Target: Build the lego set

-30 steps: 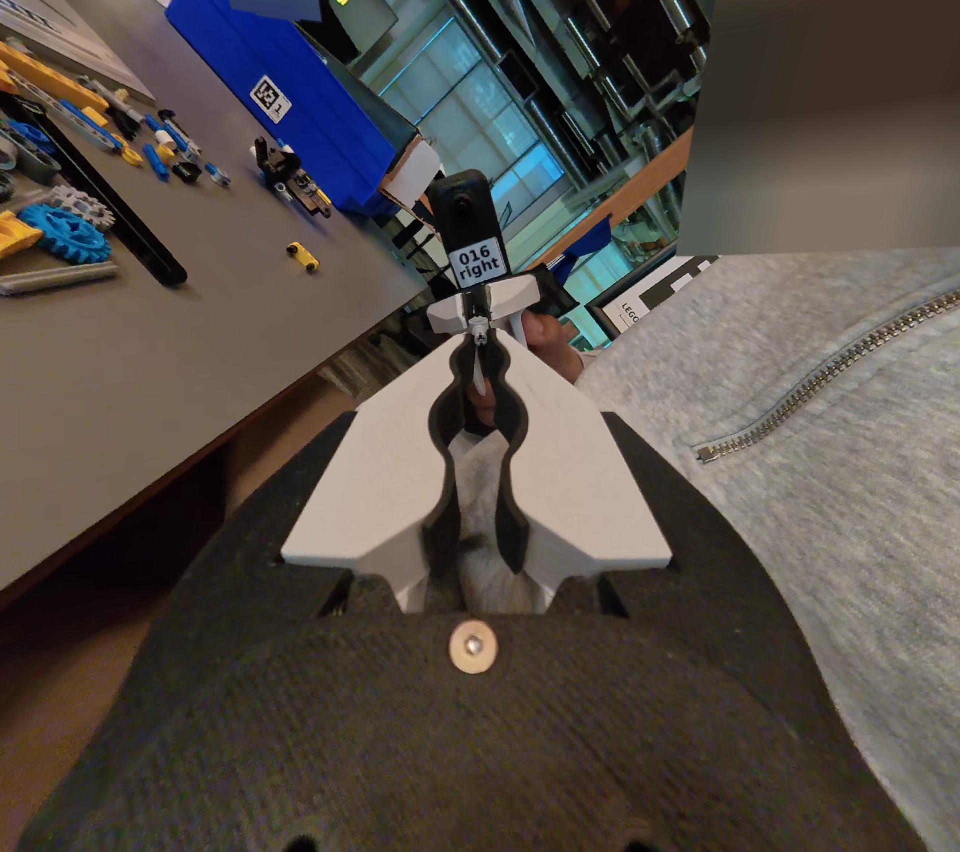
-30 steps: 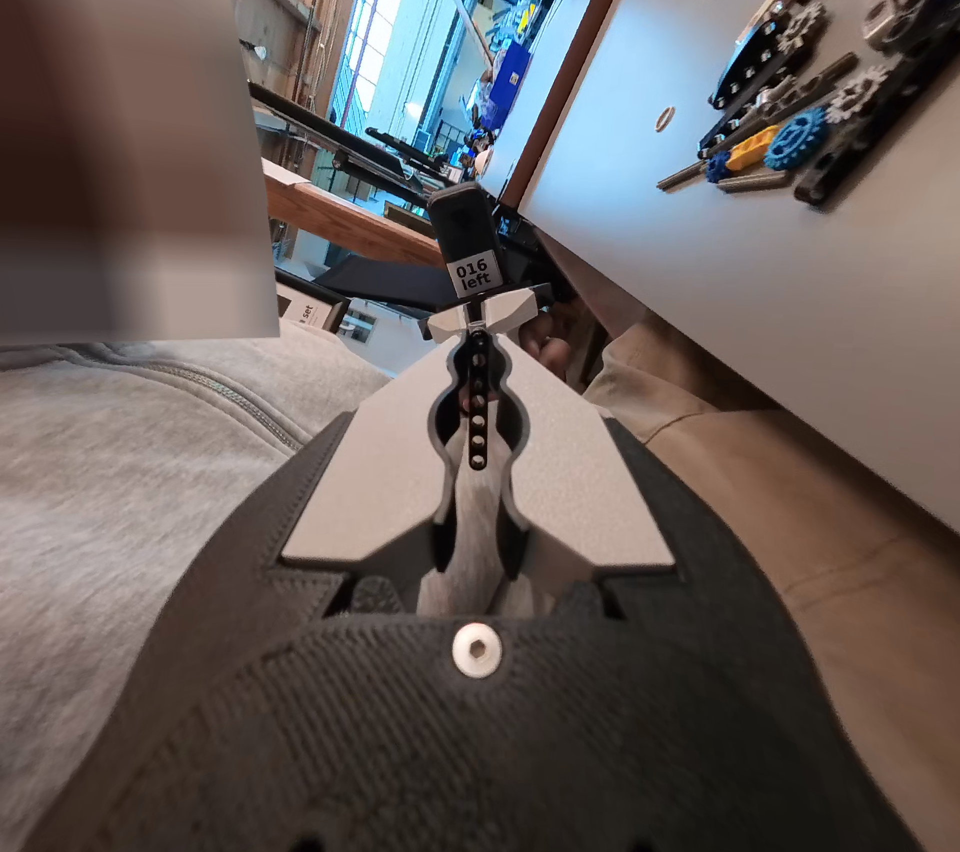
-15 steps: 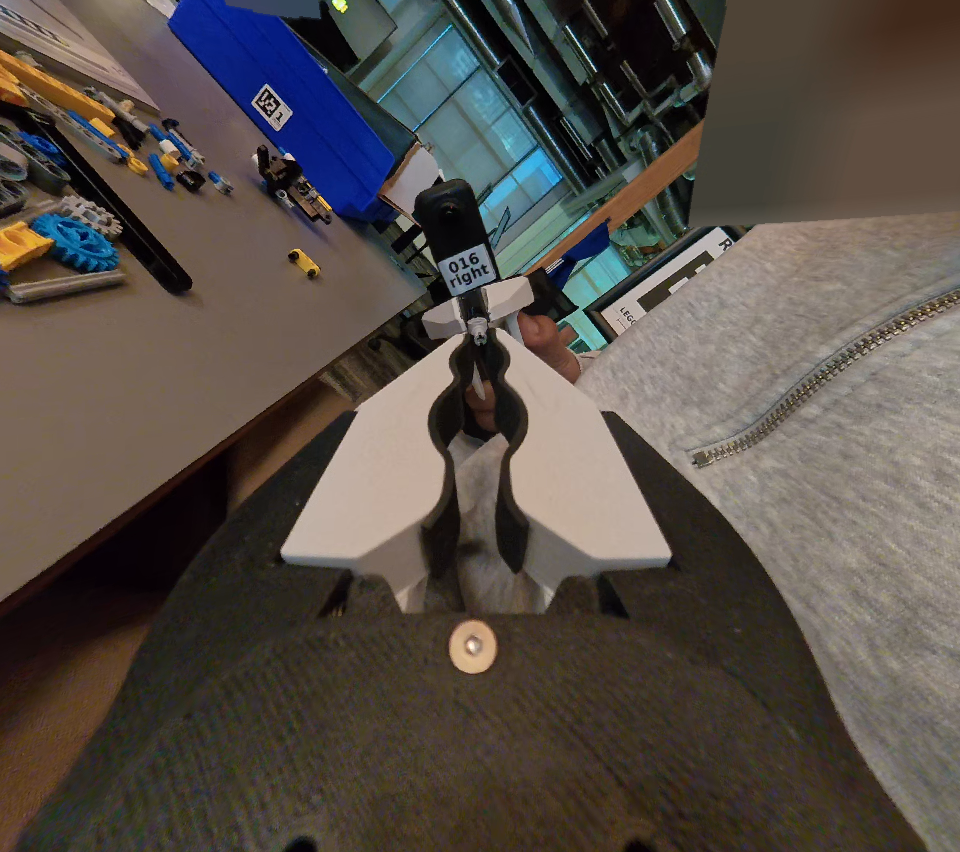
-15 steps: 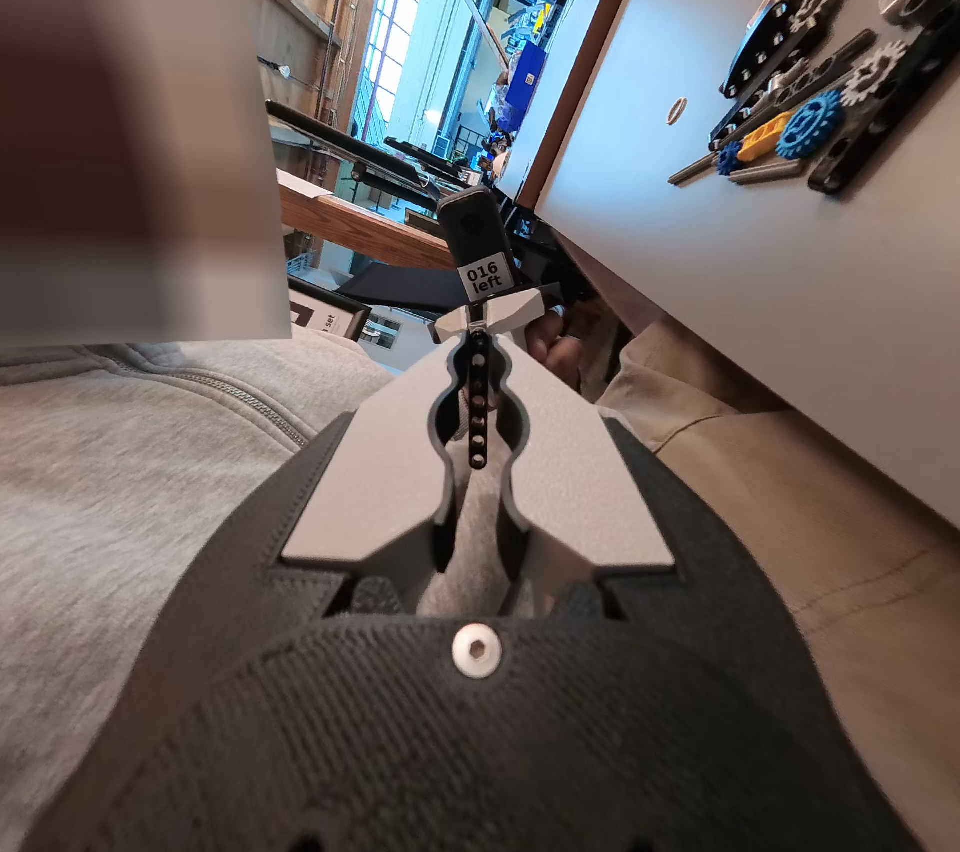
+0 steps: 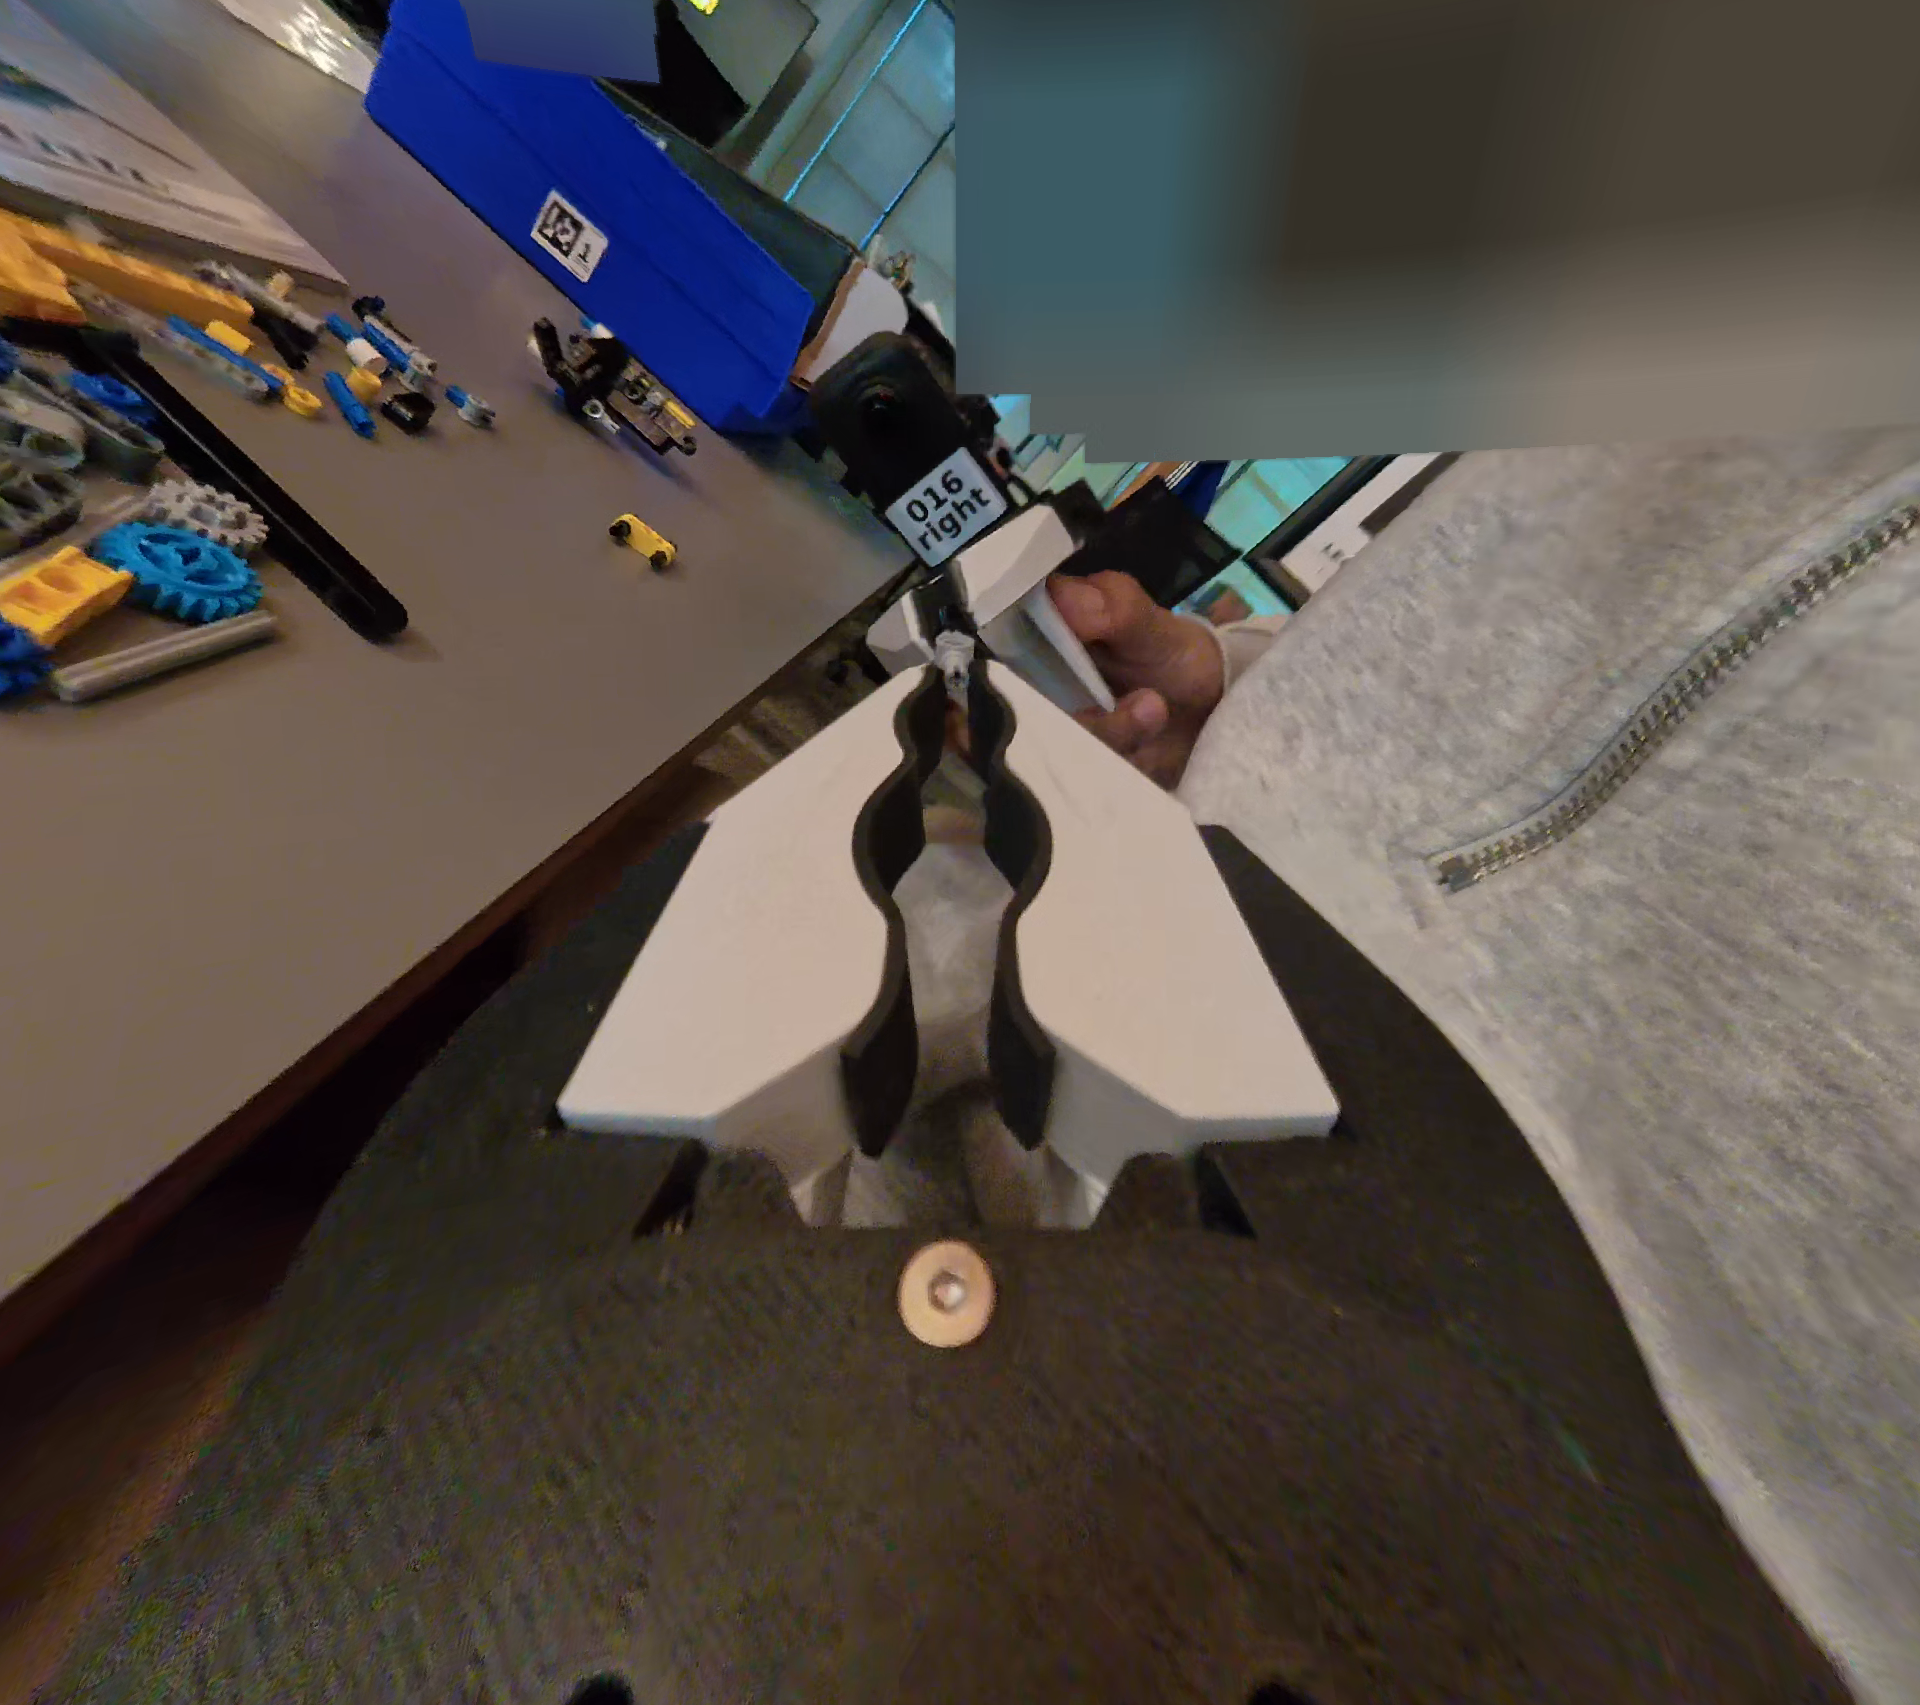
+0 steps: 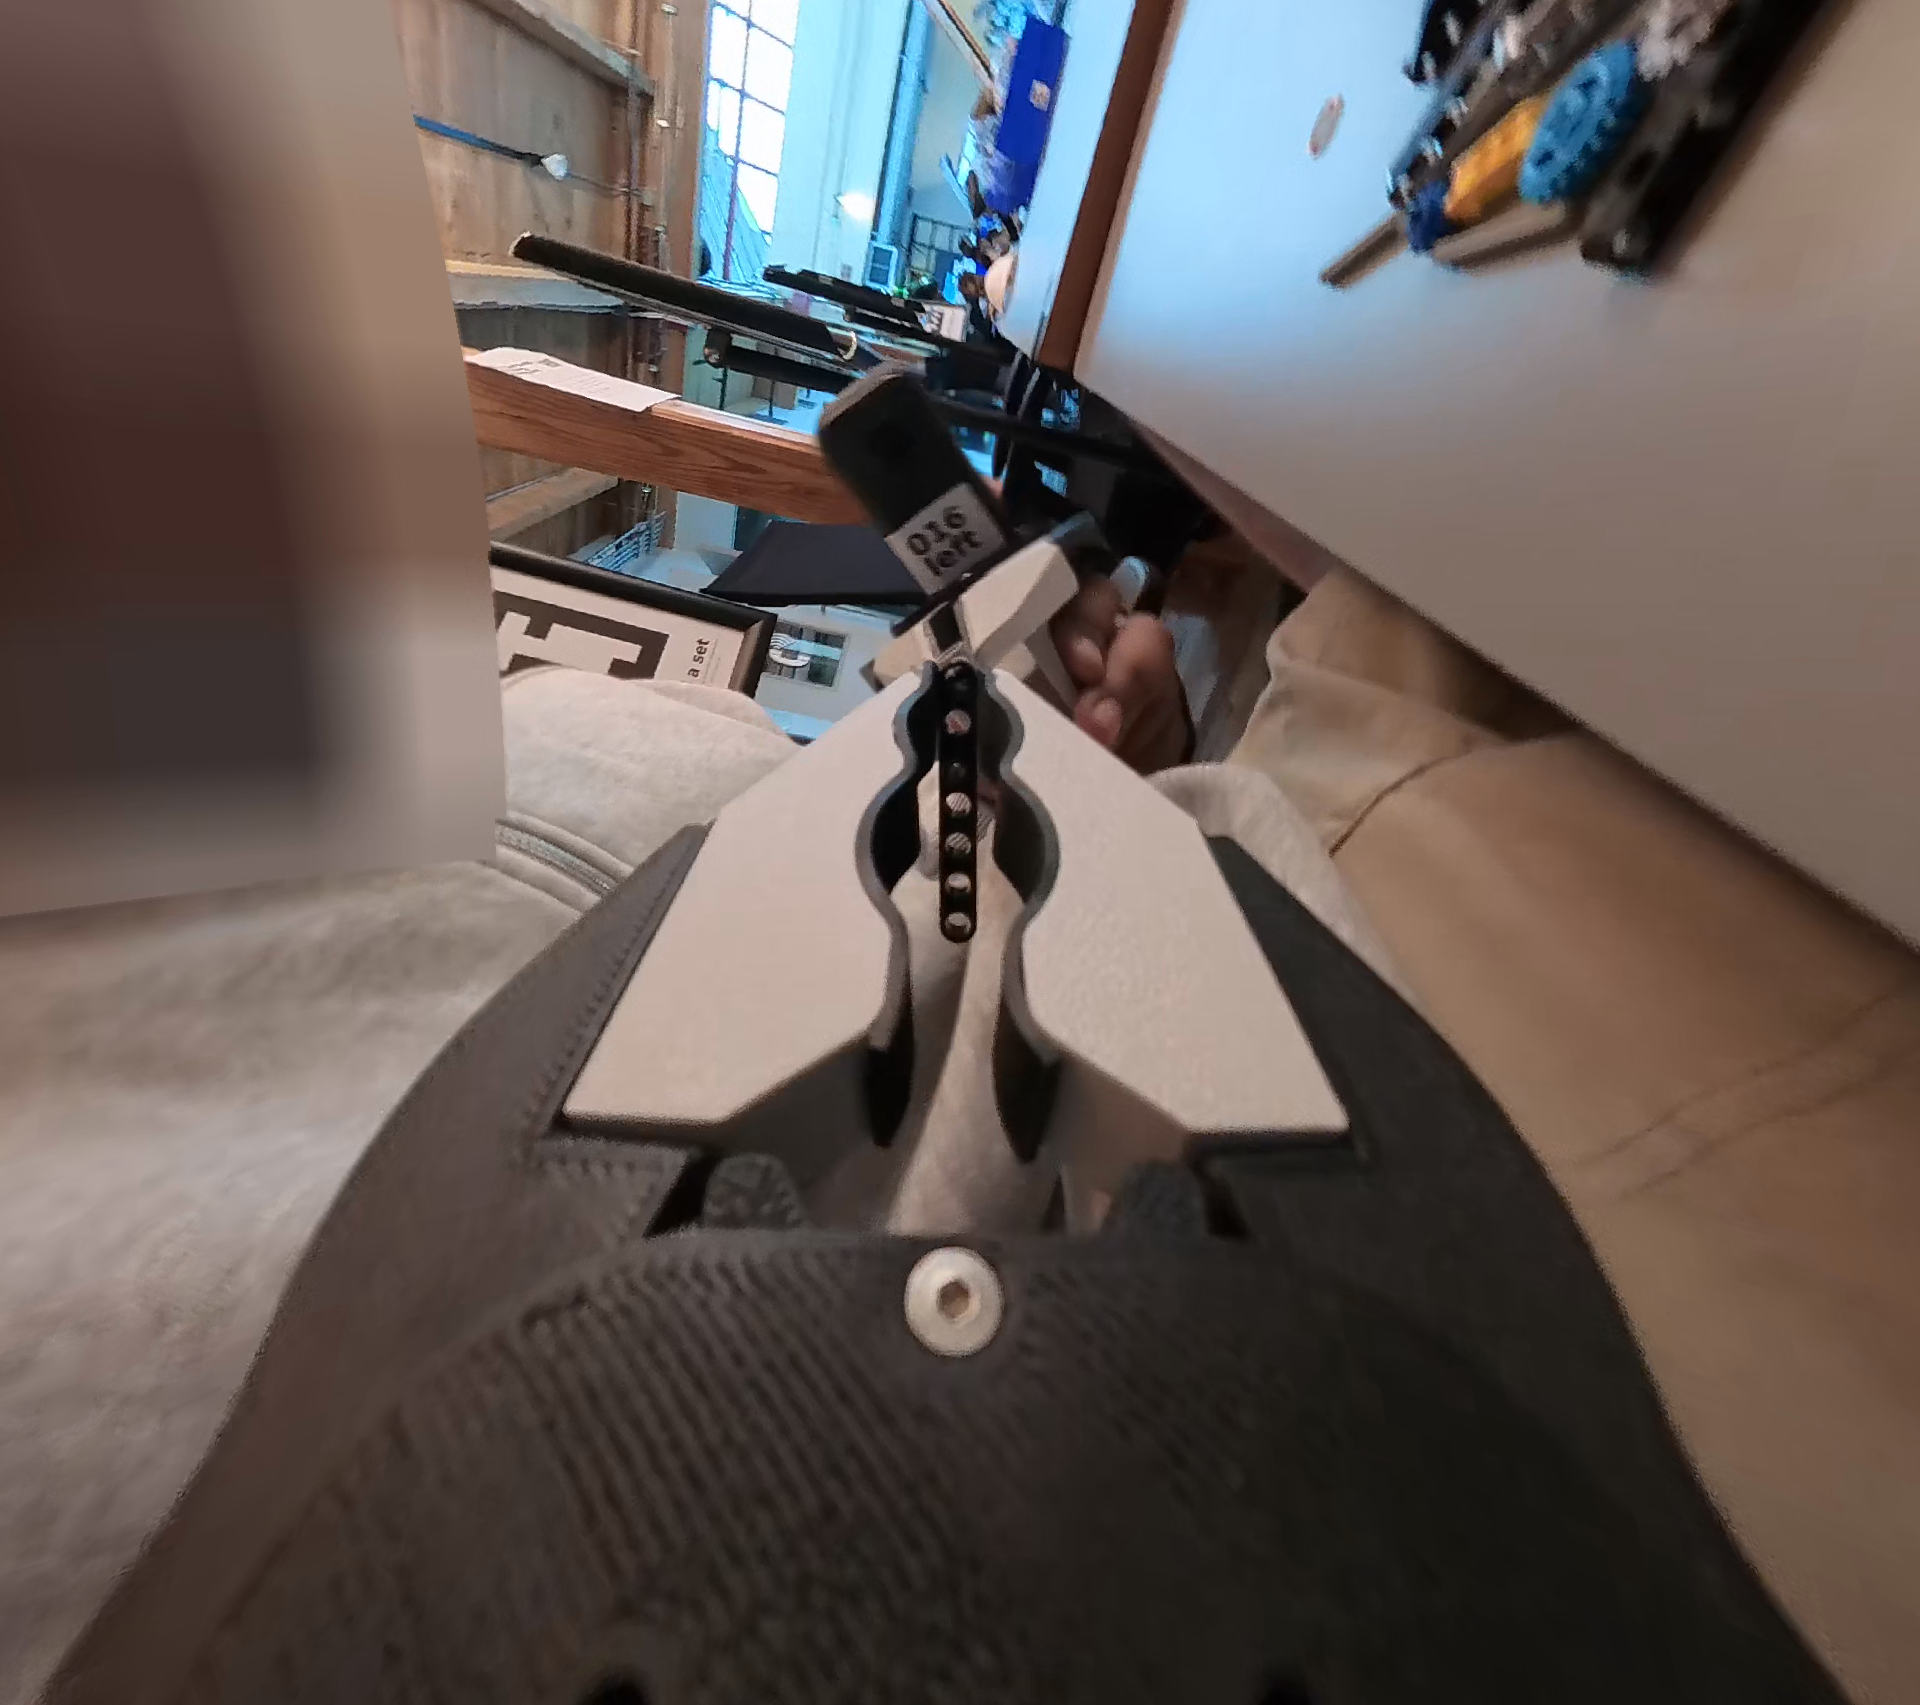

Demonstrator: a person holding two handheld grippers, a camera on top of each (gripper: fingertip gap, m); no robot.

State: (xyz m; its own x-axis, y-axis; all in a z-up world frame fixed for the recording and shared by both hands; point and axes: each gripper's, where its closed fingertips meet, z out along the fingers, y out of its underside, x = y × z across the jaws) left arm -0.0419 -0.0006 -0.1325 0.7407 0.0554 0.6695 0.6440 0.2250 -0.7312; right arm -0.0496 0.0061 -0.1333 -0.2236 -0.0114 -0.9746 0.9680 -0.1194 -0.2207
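My left gripper (image 5: 951,687) is shut on a small grey pin piece (image 5: 953,654) at its tips. My right gripper (image 6: 956,676) is shut on a thin black beam with holes (image 6: 957,824) that runs back between its fingers. The two grippers meet tip to tip in the air, off the table's front edge and in front of a person's grey zipped sweater (image 5: 1558,928). The right gripper shows beyond the pin in the left wrist view (image 5: 997,575), held by a hand. The left gripper shows in the right wrist view (image 6: 997,606). The contact between pin and beam is hidden.
The grey table (image 5: 416,772) holds loose parts: a blue gear (image 5: 177,569), a long black beam (image 5: 260,492), a small yellow piece (image 5: 642,539), a small black assembly (image 5: 613,393). A blue bin (image 5: 582,242) stands behind. The table (image 6: 1455,512) also shows in the right wrist view. The grippers are tip to tip, or close to it.
Both grippers stay shut and tip to tip. They have turned a little, so each sees the other leaning to the right. The right wrist view is now blurred by motion.
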